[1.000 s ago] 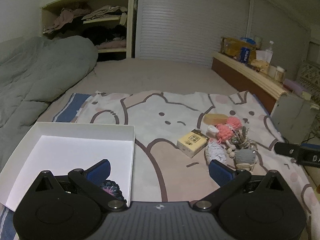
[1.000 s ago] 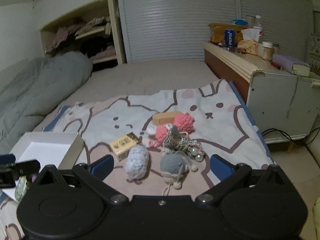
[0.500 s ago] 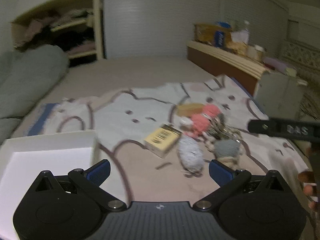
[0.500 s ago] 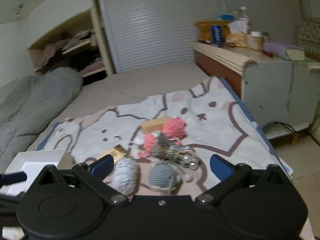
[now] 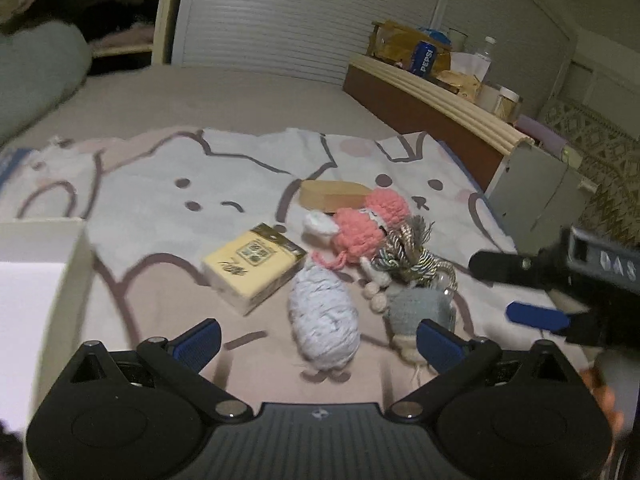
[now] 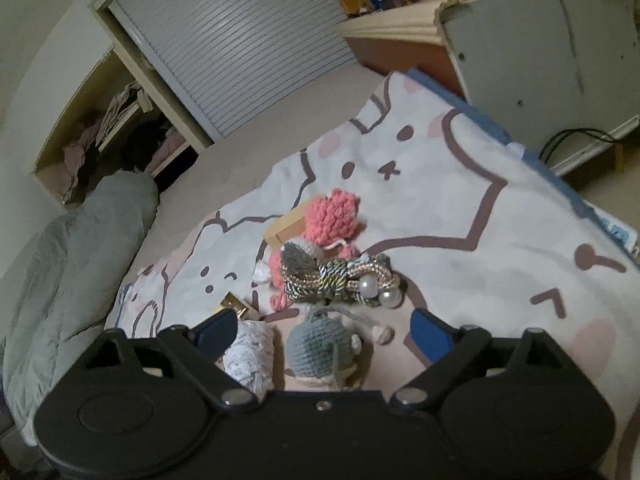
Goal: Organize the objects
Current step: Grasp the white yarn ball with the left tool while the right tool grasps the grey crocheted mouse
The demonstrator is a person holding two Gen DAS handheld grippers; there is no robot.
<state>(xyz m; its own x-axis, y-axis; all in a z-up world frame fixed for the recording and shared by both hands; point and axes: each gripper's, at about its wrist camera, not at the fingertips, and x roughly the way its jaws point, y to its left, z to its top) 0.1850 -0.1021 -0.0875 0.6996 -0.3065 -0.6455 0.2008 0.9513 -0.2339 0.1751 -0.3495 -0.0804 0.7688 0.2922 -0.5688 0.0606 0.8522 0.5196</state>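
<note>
Grey crochet toy between wide-spread jaws of tilted right gripper

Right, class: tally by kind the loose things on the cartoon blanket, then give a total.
Crocheted yarn pieces: 3 (pink, pale blue, grey)
Boxes: 2 (yellow, tan)
Braided cord bundles with pearls: 1
Total: 6
</note>
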